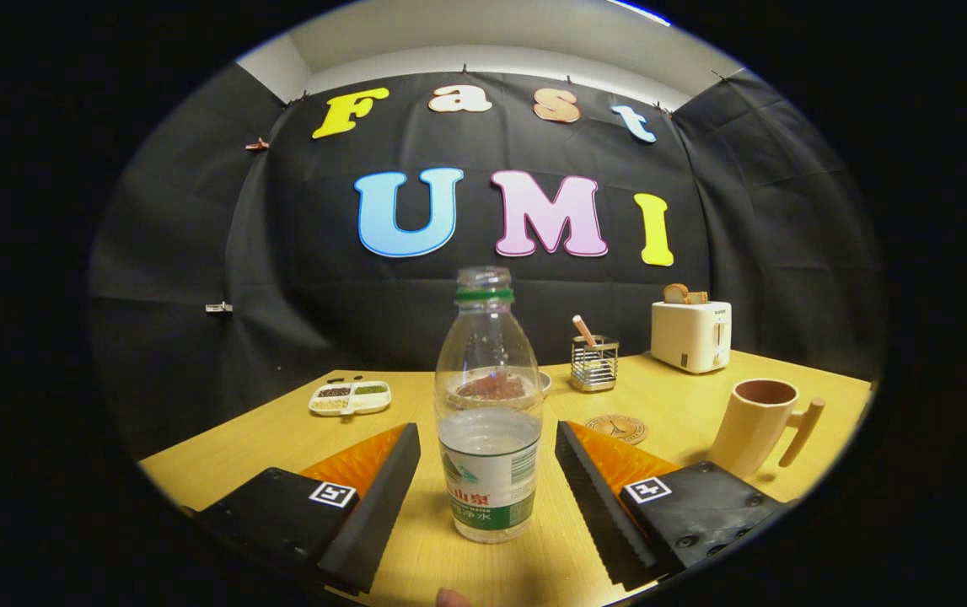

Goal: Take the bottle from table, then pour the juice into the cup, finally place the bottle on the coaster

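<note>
The fingers are held wide apart, one on each side of the bottle, and neither is seen to touch it. The bottle stands on the bench, between the fingers and slightly ahead of their tips.

From left to right: a small divided dish lies far off on the bench; the left finger pad is angled toward the bottle; the bottle is uncapped, its liquid level seen about halfway up; the ribbed right finger pad mirrors the left. Beyond it the coaster lies flat, a wire holder and a toaster stand farther back, and the cup stands to the right, its handle turned right.

Risks are judged as follows. If the fingers are closed off-centre, the bottle could be pushed over and, being open, spilled. The thin plastic could be squeezed, so liquid might be forced up through the neck. A grip taken low could let the bottle swing during the pour.

The bottle's long axis is upright, and its mouth points straight up.
</note>
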Tool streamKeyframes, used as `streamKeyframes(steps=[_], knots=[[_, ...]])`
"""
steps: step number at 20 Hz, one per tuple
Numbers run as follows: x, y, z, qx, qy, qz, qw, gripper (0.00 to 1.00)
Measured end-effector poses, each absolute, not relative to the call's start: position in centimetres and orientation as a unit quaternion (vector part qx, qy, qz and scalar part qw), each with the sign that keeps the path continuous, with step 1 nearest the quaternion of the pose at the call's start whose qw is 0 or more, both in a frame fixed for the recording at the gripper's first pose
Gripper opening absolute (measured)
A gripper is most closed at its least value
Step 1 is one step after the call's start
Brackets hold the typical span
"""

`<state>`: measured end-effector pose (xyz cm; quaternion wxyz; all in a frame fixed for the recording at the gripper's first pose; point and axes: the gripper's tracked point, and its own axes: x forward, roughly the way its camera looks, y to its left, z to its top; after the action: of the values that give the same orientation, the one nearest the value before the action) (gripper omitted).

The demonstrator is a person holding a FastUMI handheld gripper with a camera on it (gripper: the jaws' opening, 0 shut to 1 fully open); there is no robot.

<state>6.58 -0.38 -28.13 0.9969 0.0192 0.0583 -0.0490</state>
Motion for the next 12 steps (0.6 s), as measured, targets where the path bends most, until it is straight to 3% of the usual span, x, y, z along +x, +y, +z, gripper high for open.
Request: streamKeyframes(steps=[7,9,12], knots=[[8.3,-0.5,-29.8,0.018,0.062,-0.050,0.997,0.97],[8.7,-1.0,-29.7,0.022,0.062,-0.061,0.996,0.77],[8.6,-0.6,-29.6,0.048,0.083,-0.062,0.993,0.75]])
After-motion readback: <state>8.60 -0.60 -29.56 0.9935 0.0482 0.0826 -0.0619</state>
